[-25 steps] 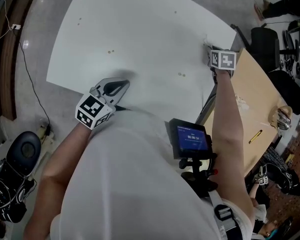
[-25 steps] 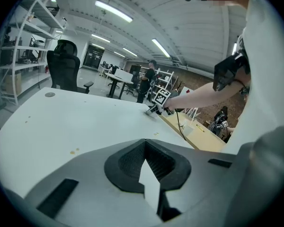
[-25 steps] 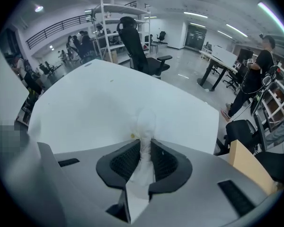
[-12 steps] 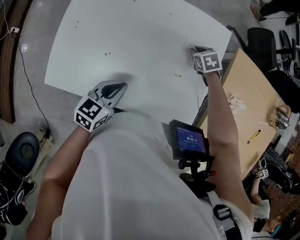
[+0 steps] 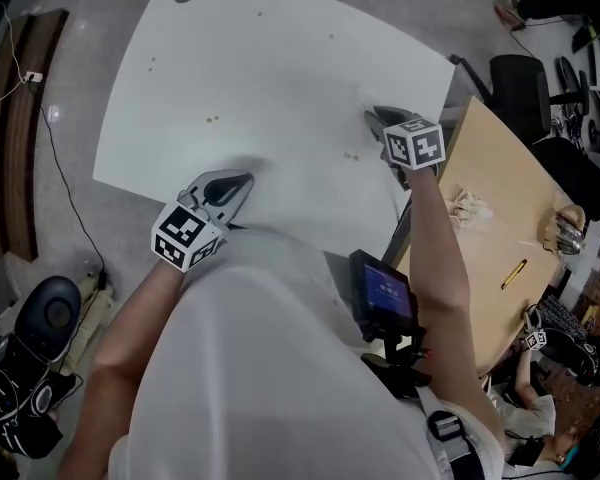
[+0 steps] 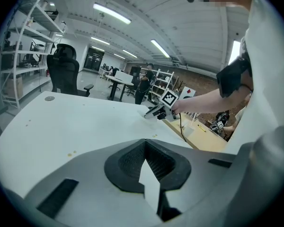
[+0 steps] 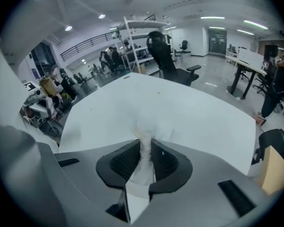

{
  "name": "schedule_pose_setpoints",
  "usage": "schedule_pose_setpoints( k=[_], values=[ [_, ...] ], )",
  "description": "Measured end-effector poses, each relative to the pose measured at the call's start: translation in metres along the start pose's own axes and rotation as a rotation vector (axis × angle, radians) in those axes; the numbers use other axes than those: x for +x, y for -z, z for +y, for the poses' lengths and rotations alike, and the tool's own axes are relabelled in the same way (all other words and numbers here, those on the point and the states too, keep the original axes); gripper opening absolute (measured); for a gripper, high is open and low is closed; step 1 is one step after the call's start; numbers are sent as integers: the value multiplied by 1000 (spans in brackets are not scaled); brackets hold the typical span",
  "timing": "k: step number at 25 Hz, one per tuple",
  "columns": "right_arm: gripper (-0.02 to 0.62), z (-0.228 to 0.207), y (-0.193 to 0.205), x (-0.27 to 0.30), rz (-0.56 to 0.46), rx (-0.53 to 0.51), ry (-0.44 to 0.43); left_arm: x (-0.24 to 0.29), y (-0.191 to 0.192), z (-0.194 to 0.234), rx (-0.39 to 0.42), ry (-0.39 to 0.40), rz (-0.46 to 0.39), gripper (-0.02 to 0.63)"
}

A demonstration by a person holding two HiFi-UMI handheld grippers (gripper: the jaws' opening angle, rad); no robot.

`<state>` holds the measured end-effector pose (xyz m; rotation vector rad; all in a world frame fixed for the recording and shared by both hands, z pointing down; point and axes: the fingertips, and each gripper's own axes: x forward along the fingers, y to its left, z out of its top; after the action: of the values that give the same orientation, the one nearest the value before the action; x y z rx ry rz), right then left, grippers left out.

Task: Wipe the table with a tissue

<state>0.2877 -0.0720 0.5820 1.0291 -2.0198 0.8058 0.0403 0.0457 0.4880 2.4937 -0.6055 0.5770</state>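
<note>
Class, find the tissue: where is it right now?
The tissue is clamped by the right gripper, pressed on the white table; in the head view it sits near the table's right edge, just above the crumbs.

No lettering can be read — the small blue screen (image 5: 385,293) at the person's chest is too blurred, and the marker cubes (image 5: 417,143) bear only black-and-white squares.
</note>
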Motion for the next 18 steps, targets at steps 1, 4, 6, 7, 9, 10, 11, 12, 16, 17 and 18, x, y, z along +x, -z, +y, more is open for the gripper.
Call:
schedule_pose_setpoints(
  k=[1,4,6,7,9,10,11,12,16,17,18],
  values=[
    [71,-5,1,-7,-22,26,18,0,1,-1,2,0,2,5],
    [72,-16,5,-22,-69,123,45,2,-1,-3,13,8,9,5],
    [72,-15,14,-27,-72,170,37,4,-1,-6,22,15,14,5],
    [72,-12,20,-29,-66,179,34,5,-2,-8,26,17,16,5],
    [72,-6,29,-30,-52,184,34,5,-3,-10,35,20,18,5],
    [72,-3,33,-30,-49,187,35,5,-4,-11,40,20,18,5],
    [72,0,35,-31,-48,190,36,5,-5,-12,45,19,16,5],
    [72,4,37,-32,-48,189,38,5,-6,-12,49,18,14,6],
    [72,31,34,-36,-42,104,41,1,-8,-8,54,8,2,5],
    [71,42,31,-36,-41,71,36,0,-8,-6,55,9,0,5],
    [72,53,27,-36,-43,42,33,0,-8,-4,55,11,-2,6]
  ],
)
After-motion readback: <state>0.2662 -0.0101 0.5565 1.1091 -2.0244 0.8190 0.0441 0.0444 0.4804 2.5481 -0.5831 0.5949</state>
